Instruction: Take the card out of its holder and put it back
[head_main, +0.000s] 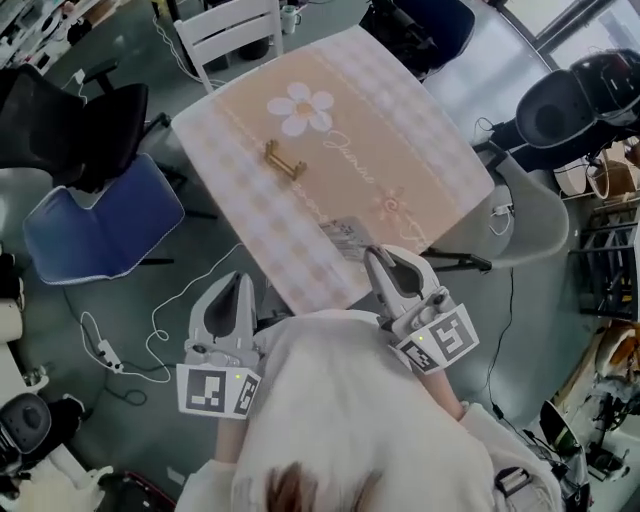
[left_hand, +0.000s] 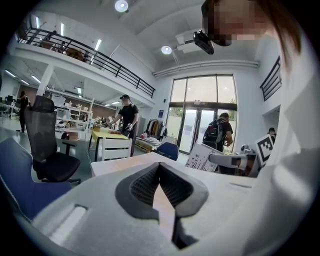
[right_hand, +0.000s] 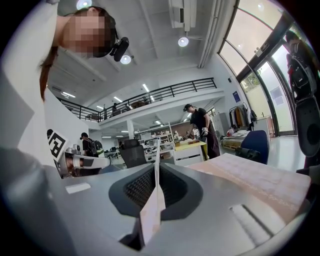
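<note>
1. Edgewise, a thin pale card (right_hand: 155, 200) sits clamped between the right gripper's (right_hand: 156, 169) ribbed dark pads, well apart from the small brass-coloured metal holder (head_main: 285, 160).
2. Meanwhile the left gripper's (left_hand: 160, 166) jaws meet, empty, likewise apart from that holder.

We look steeply down from above the person's head onto the desk (head_main: 420, 150), with the left tool (head_main: 238, 285) and right tool (head_main: 385, 262) close beneath us at the lower edge. The two tool views ride low just behind their own jaws and face almost level across the desk top into the hall. The right one sees its card (right_hand: 151, 214) edge-on. The left tool view catches the other tool at its right, the right tool view at its left. All three views share the desk and the white chair (head_main: 235, 30) beyond it.
</note>
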